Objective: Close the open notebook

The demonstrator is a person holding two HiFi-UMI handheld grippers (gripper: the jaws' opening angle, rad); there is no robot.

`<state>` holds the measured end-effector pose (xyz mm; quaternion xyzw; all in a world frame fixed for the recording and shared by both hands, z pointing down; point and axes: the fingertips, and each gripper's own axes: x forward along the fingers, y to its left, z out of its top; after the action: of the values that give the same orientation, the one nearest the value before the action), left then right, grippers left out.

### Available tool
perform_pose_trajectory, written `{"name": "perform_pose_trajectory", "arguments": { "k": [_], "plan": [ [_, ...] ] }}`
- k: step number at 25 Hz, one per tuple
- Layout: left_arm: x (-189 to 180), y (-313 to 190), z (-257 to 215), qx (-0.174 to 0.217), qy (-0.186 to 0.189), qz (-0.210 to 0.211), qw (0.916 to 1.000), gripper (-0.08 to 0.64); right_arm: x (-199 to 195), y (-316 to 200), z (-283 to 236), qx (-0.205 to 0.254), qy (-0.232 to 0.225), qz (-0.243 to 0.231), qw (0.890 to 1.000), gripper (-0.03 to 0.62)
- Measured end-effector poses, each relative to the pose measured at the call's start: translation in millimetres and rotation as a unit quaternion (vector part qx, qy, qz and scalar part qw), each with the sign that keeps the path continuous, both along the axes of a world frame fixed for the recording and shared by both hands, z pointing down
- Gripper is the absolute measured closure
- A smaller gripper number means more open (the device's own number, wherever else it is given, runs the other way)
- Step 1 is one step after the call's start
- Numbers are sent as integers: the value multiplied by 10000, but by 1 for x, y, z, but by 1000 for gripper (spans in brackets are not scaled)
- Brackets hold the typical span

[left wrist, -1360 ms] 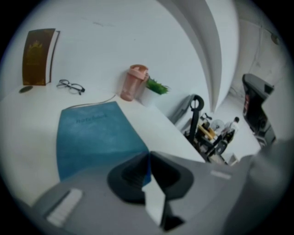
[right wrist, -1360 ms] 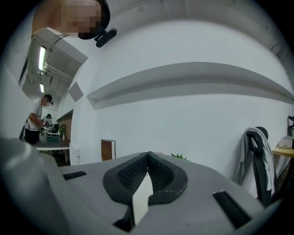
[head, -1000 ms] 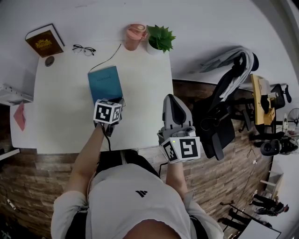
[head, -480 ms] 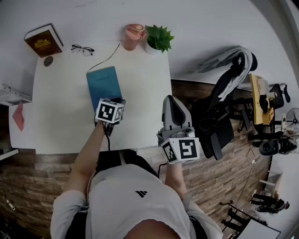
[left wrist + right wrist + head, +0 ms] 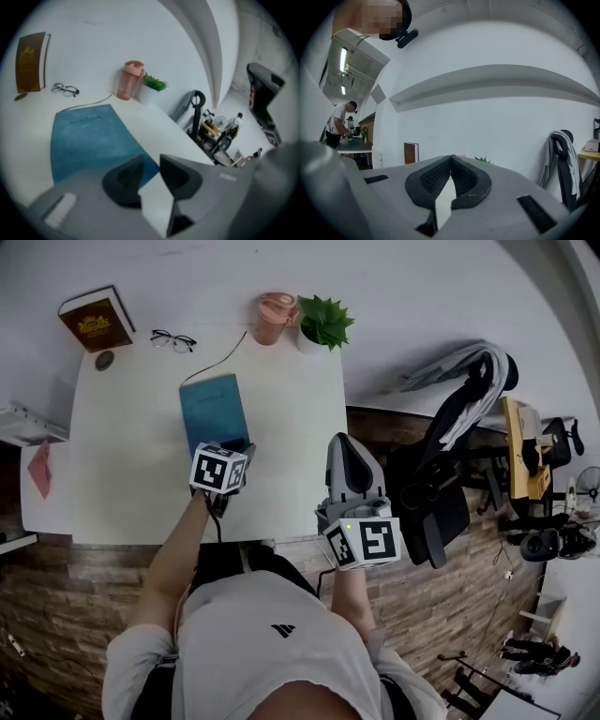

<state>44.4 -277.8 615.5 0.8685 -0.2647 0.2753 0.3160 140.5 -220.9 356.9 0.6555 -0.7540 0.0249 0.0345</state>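
Left claw (image 5: 150,163) is just opening, pads clear of the blue notebook (image 5: 89,140) lying shut on the table (image 5: 33,126) just ahead, so closing looks done; right claw (image 5: 451,161) is idling clenched, empty.

**Three Cameras, One Table**

The head view looks down from high above the white table (image 5: 122,474). The left gripper view sits low and close. It looks across the blue notebook (image 5: 89,140) toward the wall (image 5: 93,37). The right gripper view looks level from farther back. All three see the plant (image 5: 323,320) at 12 o'clock and the brown book (image 5: 94,322) at 10 o'clock.
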Motion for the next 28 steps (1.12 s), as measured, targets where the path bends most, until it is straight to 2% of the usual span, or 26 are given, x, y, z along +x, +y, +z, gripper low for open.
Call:
{"name": "perform_pose_trajectory", "arguments": {
  "k": [5,10,19,20,23,26,28],
  "plan": [
    [-8,1,-19,154,236,-219,9994,476,-7,-2,0,22,-26,-154,9999,603],
    [-17,5,-44,552,365,-347,9972,545,-20,-5,-1,86,-60,-383,9992,603],
    [-45,12,-89,1246,409,-650,9892,546,-43,-10,-7,221,-162,-856,9960,603],
    [-46,13,-92,1283,404,-619,9890,541,-46,-11,-8,238,-174,-908,9954,603],
    [-49,20,-92,1223,442,-567,9899,469,-52,-11,-9,290,-207,-1030,9940,603],
    [-55,23,-91,1212,417,-715,9892,477,-57,-10,-13,326,-210,-1123,9929,603],
    [-60,24,-93,1267,383,-852,9875,518,-58,-8,-14,347,-218,-1162,9924,603]
  ]
}}
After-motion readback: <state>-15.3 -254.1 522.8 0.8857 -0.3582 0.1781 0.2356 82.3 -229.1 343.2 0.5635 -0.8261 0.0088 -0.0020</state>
